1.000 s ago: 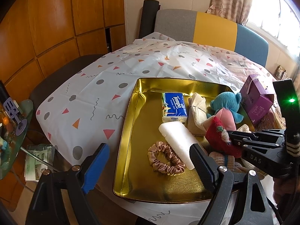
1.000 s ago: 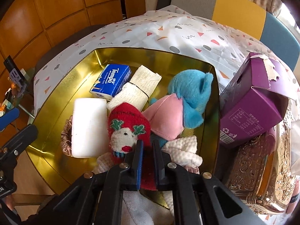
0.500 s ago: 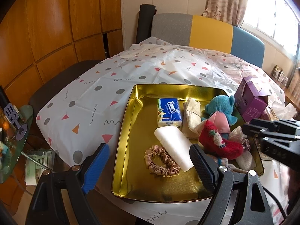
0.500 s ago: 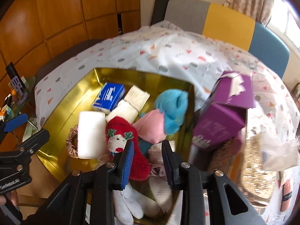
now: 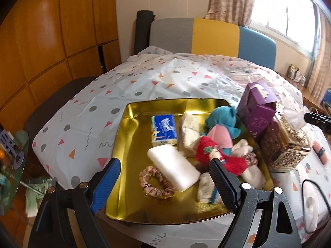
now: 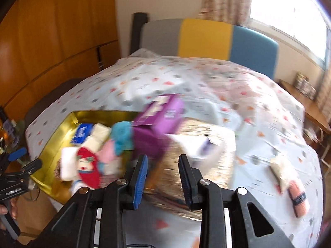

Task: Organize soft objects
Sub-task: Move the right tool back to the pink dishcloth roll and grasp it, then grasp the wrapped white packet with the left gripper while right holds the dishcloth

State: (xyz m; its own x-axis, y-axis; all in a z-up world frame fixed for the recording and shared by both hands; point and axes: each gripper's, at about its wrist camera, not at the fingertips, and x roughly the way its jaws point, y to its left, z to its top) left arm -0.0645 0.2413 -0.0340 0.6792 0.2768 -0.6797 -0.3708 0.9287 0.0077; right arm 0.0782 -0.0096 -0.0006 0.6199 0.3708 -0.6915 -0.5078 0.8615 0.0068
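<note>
Gold metal, shallow and shiny — a tray (image 5: 124,144) on the patterned tablecloth (image 5: 86,111), filled along its right half with the soft things: red knitted sock (image 5: 223,159) lying across the pile, pink plush (image 5: 220,136) and teal plush (image 5: 222,117) behind it, blue tissue pack (image 5: 164,129), white sponge block (image 5: 173,168), satin scrunchie (image 5: 156,183) at the near edge. Packed close together, likely so everything fits one container. Just right of the tray, a purple box (image 5: 256,111) and an ornate gold tissue holder (image 5: 287,144), touching or nearly so.

Left gripper (image 5: 164,183) poised above the tray's near edge, jaws spread wide, nothing between them — probably waiting its turn. Right gripper (image 6: 162,176) over the gold holder, jaws parted only a little, nothing pinched, picture smeared by motion. Empty jaws and the sock at rest in the tray point to a finished drop.

Out on the cloth at far right, a pink roll with a dark band (image 6: 299,198) and a pale cloth lump (image 6: 280,170) — judged the next candidates, well apart from the tray.
</note>
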